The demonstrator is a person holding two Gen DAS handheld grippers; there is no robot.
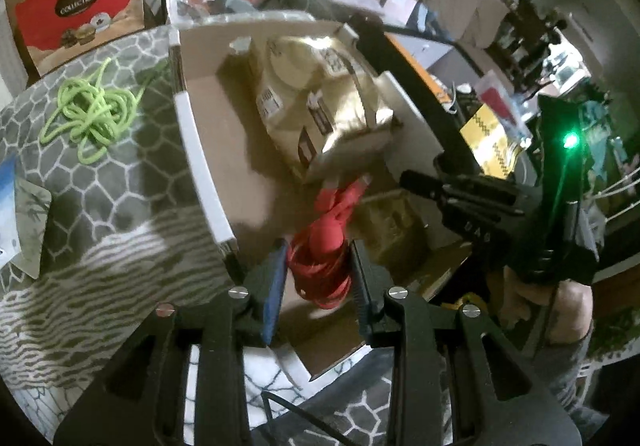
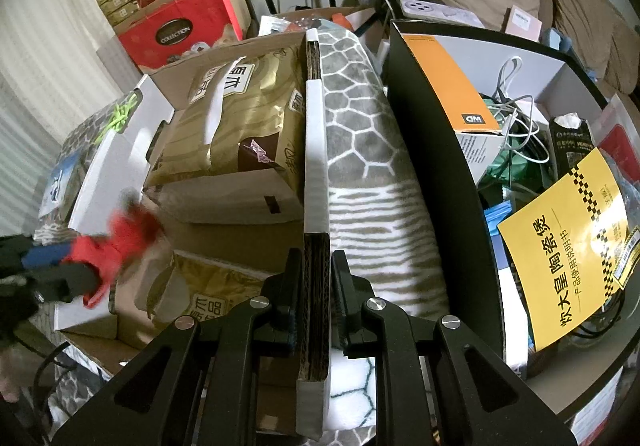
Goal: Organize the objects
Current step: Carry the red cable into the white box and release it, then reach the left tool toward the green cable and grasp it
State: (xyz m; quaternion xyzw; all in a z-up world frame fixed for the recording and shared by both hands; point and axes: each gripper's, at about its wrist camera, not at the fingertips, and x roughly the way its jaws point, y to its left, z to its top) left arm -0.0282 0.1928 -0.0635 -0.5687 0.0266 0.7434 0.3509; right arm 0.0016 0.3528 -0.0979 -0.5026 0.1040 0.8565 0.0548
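While the right gripper [image 2: 316,286] pinches the cardboard box's wall [image 2: 316,150], the left gripper [image 1: 318,278] clamps a red cord bundle [image 1: 326,246] over the box interior. Its long axis runs forward from the jaws (toward the gold package [image 1: 320,94]).

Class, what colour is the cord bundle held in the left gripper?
Red cord bundle; clearest in the left wrist view.

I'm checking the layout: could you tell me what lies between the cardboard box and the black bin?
In the right wrist view, only the patterned blanket shows between the cardboard box and black bin.
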